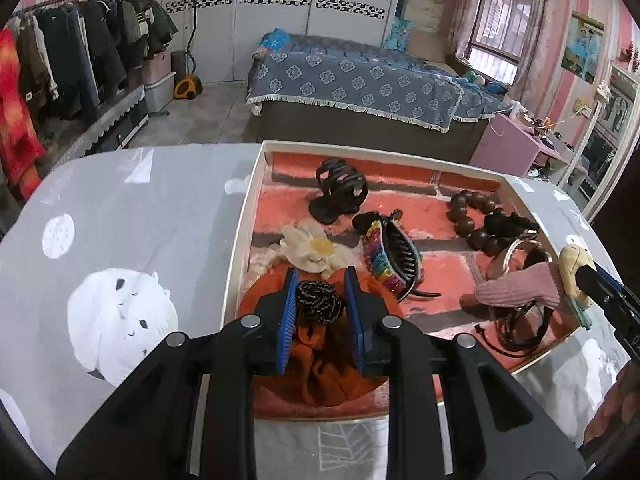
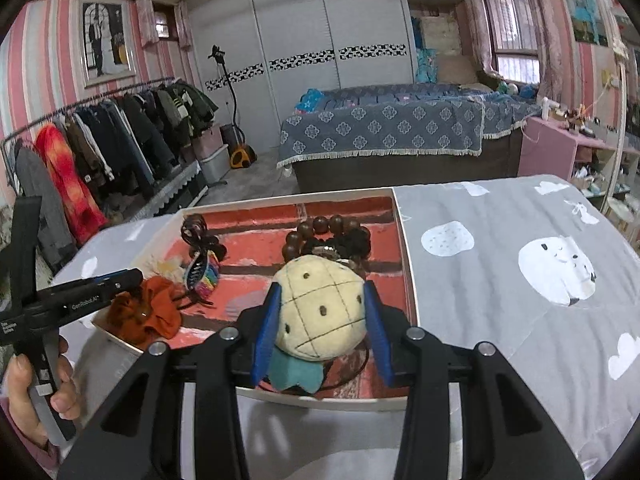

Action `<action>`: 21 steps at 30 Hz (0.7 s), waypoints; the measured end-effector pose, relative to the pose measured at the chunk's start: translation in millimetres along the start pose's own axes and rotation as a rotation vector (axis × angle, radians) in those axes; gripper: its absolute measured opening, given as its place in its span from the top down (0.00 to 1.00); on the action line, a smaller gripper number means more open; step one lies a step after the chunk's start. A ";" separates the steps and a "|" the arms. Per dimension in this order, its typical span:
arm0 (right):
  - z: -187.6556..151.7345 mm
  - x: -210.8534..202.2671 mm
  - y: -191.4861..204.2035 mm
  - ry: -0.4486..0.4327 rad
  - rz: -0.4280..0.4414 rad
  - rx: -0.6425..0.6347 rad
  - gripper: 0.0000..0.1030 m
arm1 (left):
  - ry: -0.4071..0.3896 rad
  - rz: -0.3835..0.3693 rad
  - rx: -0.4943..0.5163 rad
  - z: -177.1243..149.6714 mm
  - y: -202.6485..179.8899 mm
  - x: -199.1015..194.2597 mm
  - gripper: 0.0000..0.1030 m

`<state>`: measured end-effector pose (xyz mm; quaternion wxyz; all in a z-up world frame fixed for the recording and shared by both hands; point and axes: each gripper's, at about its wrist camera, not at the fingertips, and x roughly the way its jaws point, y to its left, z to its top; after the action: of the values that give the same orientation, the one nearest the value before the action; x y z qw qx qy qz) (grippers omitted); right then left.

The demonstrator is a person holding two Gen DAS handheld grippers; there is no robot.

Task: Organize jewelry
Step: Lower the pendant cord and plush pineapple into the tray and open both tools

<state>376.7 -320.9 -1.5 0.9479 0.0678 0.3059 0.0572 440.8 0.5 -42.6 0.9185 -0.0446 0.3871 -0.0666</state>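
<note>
A white tray (image 1: 244,216) with a red brick-pattern liner sits on the grey table. My left gripper (image 1: 320,292) is shut on a black-and-white speckled hair tie (image 1: 320,300) over an orange scrunchie (image 1: 320,360) at the tray's near left. My right gripper (image 2: 320,312) is shut on a cream plush pineapple charm (image 2: 320,312) with a teal leaf base, held over the tray's near right; the charm also shows in the left wrist view (image 1: 572,272). In the tray lie a black claw clip (image 1: 340,192), a rainbow claw clip (image 1: 390,256), a cream flower clip (image 1: 312,250), a wooden bead bracelet (image 1: 472,216) and a pink knitted piece (image 1: 516,292).
The grey tablecloth (image 2: 520,280) with white prints spreads on both sides of the tray. Black cords and bangles (image 1: 520,320) pile at the tray's right side. A bed (image 2: 380,132), a clothes rack (image 2: 100,140) and a pink desk (image 2: 560,148) stand beyond the table.
</note>
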 end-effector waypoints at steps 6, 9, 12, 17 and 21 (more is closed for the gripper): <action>-3.7 11.1 9.4 0.010 -0.004 -0.039 0.60 | -0.024 0.061 0.090 -7.5 -17.8 0.7 0.78; -5.4 12.3 14.7 0.007 -0.013 -0.063 0.59 | -0.022 0.067 0.110 -8.9 -22.4 1.3 0.78; -6.0 11.0 14.6 -0.002 -0.018 -0.060 0.55 | -0.029 0.086 0.117 -10.4 -22.8 0.7 0.78; -4.0 4.4 13.9 -0.015 -0.029 -0.056 0.49 | -0.042 0.094 0.087 -8.4 -17.2 -6.5 0.62; -0.8 -8.0 10.1 -0.034 -0.052 -0.044 0.34 | -0.067 0.098 0.058 -6.9 -12.9 -24.1 0.46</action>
<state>369.1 -312.2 4.1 0.9555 0.0400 0.2899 0.0378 418.0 -8.6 -28.7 0.9340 -0.0012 0.3559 -0.0310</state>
